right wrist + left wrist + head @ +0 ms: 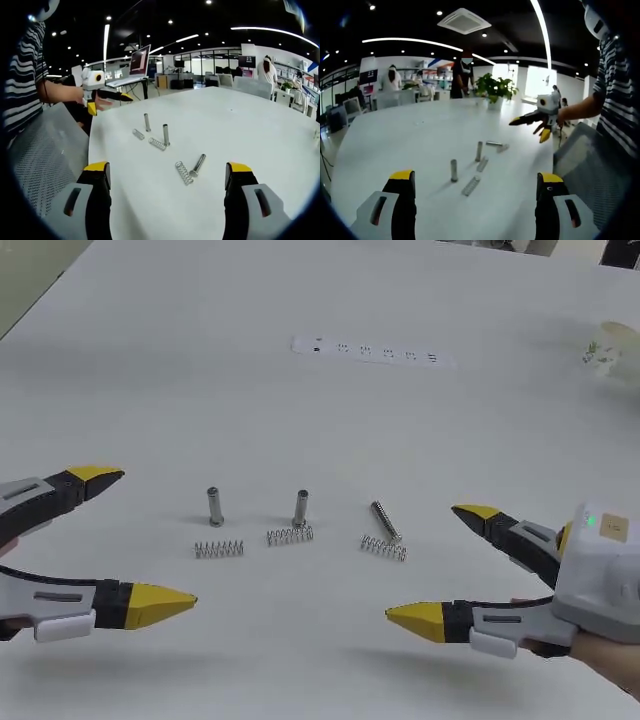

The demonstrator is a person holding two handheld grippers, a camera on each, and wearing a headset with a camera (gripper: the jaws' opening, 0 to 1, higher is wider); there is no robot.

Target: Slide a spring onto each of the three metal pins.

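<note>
Three metal pins lie in a row on the white table (320, 430). The left pin (214, 506) and middle pin (301, 508) stand upright; the right pin (386, 522) lies on its side. A loose spring lies in front of each: left spring (219, 549), middle spring (290, 535), right spring (384, 548). My left gripper (145, 537) hovers open to the left of the row, holding nothing. My right gripper (432, 563) hovers open to the right, just beyond the lying pin (198, 165) and its spring (183, 172). Both sets of jaws stand wide apart.
A white power strip (370, 350) lies farther back on the table. A small pale object (605, 348) sits at the far right. A grey mesh chair (45, 150) stands by the table's near edge. People stand in the room behind.
</note>
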